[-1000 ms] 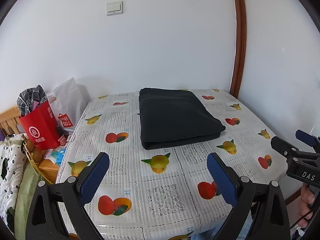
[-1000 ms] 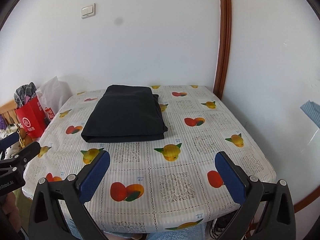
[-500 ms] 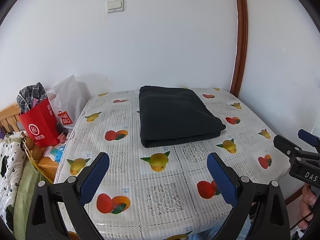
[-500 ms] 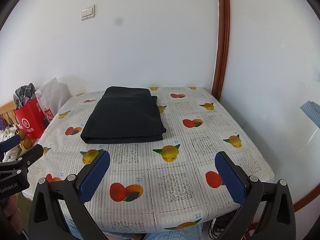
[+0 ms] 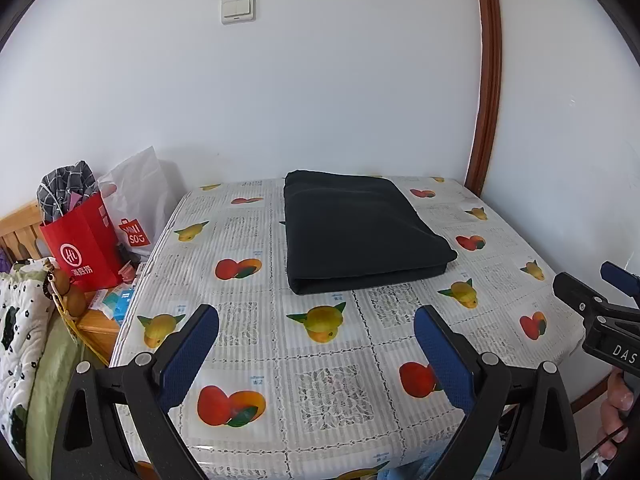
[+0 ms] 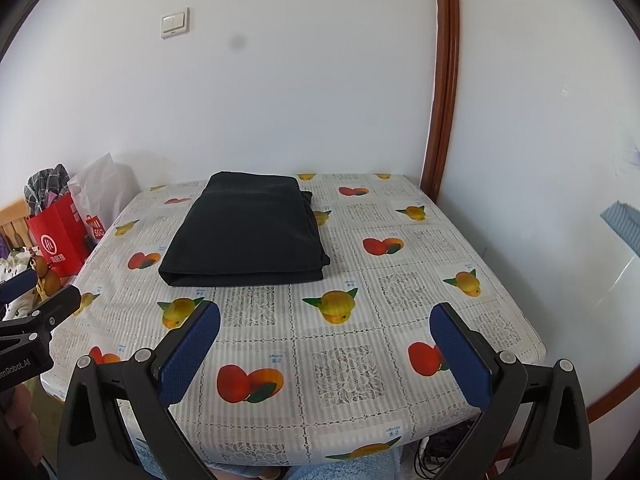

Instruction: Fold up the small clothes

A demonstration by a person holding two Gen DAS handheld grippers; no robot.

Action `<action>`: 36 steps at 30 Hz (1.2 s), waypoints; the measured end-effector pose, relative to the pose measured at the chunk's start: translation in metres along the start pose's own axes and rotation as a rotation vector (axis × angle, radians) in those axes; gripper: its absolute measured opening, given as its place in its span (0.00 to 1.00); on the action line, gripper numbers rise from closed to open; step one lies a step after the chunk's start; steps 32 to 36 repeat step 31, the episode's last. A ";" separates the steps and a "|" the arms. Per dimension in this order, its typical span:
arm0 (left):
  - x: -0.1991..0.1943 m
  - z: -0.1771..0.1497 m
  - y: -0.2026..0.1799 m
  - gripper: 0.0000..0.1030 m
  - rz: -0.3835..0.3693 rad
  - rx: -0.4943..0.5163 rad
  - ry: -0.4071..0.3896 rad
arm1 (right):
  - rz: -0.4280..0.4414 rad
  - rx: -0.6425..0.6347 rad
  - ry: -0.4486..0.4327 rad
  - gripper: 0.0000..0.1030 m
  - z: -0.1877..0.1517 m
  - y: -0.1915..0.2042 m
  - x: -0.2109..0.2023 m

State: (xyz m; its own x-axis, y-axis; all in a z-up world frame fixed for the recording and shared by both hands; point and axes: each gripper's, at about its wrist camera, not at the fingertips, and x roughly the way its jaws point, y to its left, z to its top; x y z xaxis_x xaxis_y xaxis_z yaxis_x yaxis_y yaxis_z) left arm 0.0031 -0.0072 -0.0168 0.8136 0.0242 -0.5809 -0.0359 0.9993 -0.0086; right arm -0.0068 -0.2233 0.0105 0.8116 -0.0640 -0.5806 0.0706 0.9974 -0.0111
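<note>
Now both claws hang spread and empty at the worktop's (image 5: 256, 364) near edge, left claw (image 5: 316, 340), right claw (image 6: 325, 340); dead ahead past the fruit prints, the folded black garment (image 5: 356, 232) lies lengthwise toward the wall, slightly nearer the left.

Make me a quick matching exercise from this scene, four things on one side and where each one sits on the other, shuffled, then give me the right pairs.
Things:
1. black folded garment
2. red paper bag
3. light switch
4. wooden trim

Places:
A. high on the white wall
B. beside the table's left edge
C. on the fruit-print tablecloth, toward the wall
D. running up the room's corner

Pairs: 1-C, 2-B, 3-A, 4-D
</note>
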 end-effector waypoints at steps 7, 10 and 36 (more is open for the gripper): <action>0.001 0.000 0.005 0.96 -0.006 -0.007 0.001 | 0.003 -0.004 0.000 1.00 0.001 -0.003 0.001; 0.001 0.000 0.005 0.96 -0.005 -0.004 0.001 | 0.002 -0.003 -0.005 1.00 0.001 -0.003 0.001; 0.001 0.000 0.006 0.96 -0.012 -0.012 0.004 | 0.007 -0.004 0.000 1.00 0.000 -0.004 0.003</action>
